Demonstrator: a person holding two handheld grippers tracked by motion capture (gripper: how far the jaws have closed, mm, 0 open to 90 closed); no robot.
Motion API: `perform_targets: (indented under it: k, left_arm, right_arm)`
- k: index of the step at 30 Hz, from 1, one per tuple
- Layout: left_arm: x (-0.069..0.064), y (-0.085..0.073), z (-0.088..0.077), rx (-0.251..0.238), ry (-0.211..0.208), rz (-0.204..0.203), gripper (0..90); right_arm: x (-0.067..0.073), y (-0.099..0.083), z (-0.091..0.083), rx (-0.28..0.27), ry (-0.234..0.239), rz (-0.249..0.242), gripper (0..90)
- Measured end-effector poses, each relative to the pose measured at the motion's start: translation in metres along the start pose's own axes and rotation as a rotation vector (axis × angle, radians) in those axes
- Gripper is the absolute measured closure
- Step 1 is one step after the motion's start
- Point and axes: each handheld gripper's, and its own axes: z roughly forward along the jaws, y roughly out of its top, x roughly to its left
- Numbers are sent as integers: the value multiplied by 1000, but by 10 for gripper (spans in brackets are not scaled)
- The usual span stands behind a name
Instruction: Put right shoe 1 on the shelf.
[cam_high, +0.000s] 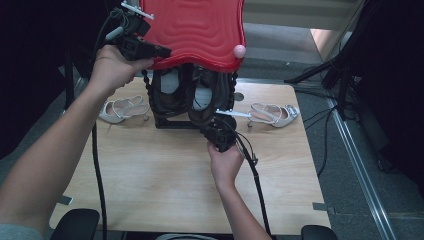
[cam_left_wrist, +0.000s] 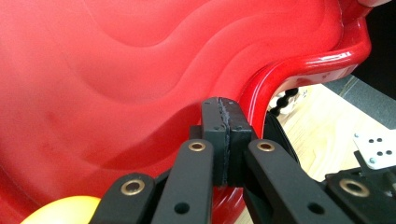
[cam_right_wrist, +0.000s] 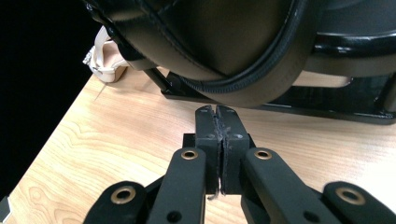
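left hand-held gripper (cam_high: 159, 51): closed at red tray (cam_high: 200, 30) rim | right hand-held gripper (cam_right_wrist: 217, 112): closed, empty, below black bag (cam_right_wrist: 224, 51) | bag not yet grasped

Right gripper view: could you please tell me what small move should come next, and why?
Probably reopen the right gripper and ease it up to the black shoe: its jaws are shut on nothing, just short of the shoe's rim, while the left gripper rests shut against the red cover.
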Motion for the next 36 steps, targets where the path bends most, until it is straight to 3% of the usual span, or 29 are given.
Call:
perform_targets:
  k: [18, 36]
  left_arm:
    - [0, 0, 0, 3, -1, -2, 900]
    - [0, 0, 0, 6, -4, -1, 900]
  right_arm:
    - [2, 13, 6, -25, -13, 3, 900]
    - [7, 43, 22, -38, -77, -56, 900]
